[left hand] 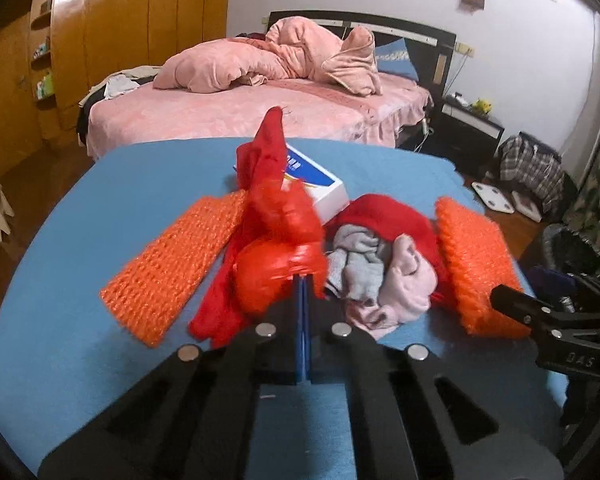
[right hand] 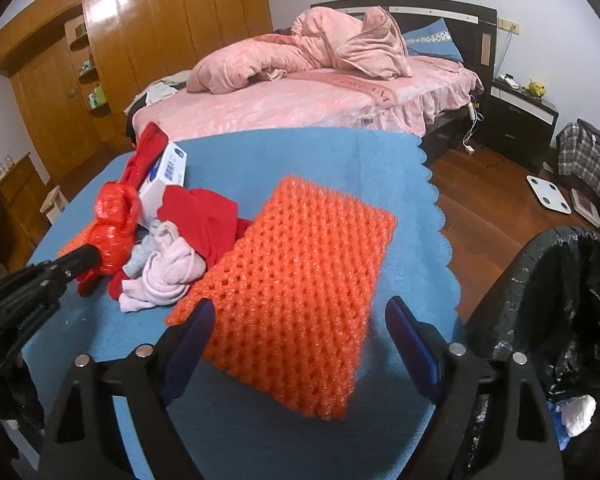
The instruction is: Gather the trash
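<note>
Left gripper [left hand: 305, 280] clamped on red plastic bag [left hand: 278, 256]; right gripper [right hand: 300, 336] wide open, empty, straddling orange foam net [right hand: 296, 280]. Lift bag clear of clothes.

Dim warm light, fisheye bending, perhaps blur

Orange honeycomb foam net [right hand: 296, 292] on the blue cloth [right hand: 300, 152], glossy red bag [right hand: 114, 236] at nine o'clock.
</note>
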`<control>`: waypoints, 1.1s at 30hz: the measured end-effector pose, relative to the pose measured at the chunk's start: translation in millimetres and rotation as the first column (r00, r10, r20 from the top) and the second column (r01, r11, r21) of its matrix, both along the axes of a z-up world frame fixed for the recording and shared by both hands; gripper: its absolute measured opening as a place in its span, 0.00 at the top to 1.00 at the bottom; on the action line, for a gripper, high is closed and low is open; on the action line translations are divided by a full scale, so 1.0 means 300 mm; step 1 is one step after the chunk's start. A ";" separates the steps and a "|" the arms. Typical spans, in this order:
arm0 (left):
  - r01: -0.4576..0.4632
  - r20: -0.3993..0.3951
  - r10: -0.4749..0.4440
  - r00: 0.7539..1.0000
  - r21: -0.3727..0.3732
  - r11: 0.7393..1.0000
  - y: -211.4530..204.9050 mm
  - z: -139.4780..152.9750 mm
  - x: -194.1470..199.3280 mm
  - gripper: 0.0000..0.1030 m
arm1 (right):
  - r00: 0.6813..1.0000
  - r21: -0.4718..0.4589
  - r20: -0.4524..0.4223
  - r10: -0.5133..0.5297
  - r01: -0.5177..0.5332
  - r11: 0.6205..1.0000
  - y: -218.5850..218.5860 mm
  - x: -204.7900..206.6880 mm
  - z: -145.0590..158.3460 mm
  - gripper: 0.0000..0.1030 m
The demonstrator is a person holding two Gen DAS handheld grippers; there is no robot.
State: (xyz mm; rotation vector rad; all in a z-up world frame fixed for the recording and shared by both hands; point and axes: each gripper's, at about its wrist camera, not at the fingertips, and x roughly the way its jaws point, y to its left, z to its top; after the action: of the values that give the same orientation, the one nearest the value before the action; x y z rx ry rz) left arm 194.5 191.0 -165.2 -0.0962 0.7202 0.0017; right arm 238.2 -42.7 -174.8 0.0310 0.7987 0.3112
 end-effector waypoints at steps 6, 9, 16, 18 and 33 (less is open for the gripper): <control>-0.001 0.012 0.001 1.000 -0.015 1.000 -0.004 0.008 -0.041 1.00 | 1.000 0.006 0.016 0.003 -0.003 1.000 -0.007 -0.009 0.011 0.17; -0.011 -0.001 0.011 1.000 -0.006 1.000 -0.015 0.000 -0.036 0.92 | 1.000 0.002 0.015 0.001 -0.001 1.000 -0.013 -0.006 0.009 0.17; -0.057 -0.006 0.057 0.998 0.004 0.998 -0.007 0.000 0.044 0.51 | 1.000 -0.001 0.008 -0.004 0.004 1.000 -0.018 0.001 0.007 0.17; -0.052 -0.017 0.052 0.999 0.025 0.998 -0.016 -0.011 0.064 0.59 | 1.000 -0.001 0.005 -0.005 0.005 1.000 -0.017 0.003 0.005 0.17; -0.022 0.075 0.023 0.997 -0.021 1.000 -0.032 0.085 -0.107 0.91 | 0.999 0.037 0.033 0.028 -0.029 0.999 -0.011 -0.053 0.019 0.17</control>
State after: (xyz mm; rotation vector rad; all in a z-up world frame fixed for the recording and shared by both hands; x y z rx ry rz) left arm 162.2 181.6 -139.7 -0.1226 0.6443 0.0125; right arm 222.4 -45.9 -169.0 0.0491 0.7613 0.3528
